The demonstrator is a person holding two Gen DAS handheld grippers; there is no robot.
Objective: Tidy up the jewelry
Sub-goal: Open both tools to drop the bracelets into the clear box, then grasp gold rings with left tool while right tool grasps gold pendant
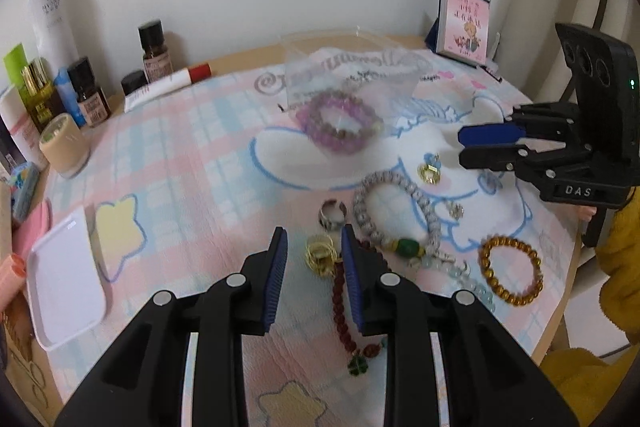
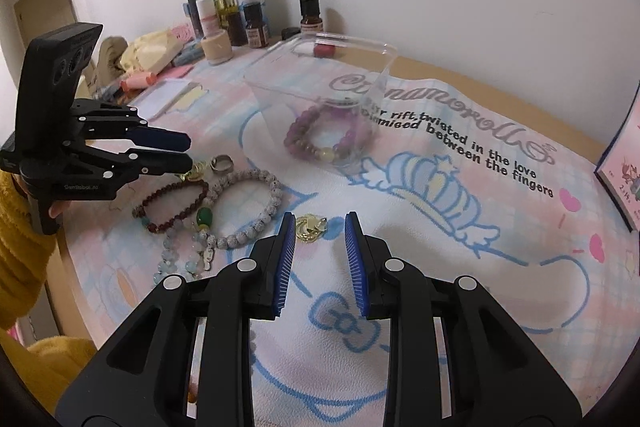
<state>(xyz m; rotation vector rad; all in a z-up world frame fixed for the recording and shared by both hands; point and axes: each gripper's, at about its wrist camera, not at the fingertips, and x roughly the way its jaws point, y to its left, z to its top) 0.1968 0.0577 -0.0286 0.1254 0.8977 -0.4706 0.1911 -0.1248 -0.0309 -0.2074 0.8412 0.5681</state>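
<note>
A clear plastic cup (image 2: 320, 95) stands on the mat with a purple bead bracelet (image 2: 320, 137) inside; both also show in the left wrist view (image 1: 339, 121). Loose jewelry lies on the mat: a white bead bracelet (image 1: 394, 215), a dark red bead bracelet (image 1: 344, 311), an amber bead bracelet (image 1: 512, 269), a silver ring (image 1: 331, 214), a gold ring (image 1: 319, 254) and a gold charm (image 2: 310, 227). My left gripper (image 1: 314, 247) is open around the gold ring. My right gripper (image 2: 320, 229) is open just behind the gold charm.
Cosmetic bottles (image 1: 48, 67) line the wall. A white tray (image 1: 64, 279) lies at the left table edge. A pink box (image 1: 464, 23) stands at the back right. The table's front edge (image 1: 560, 311) runs beside the person's yellow sleeve.
</note>
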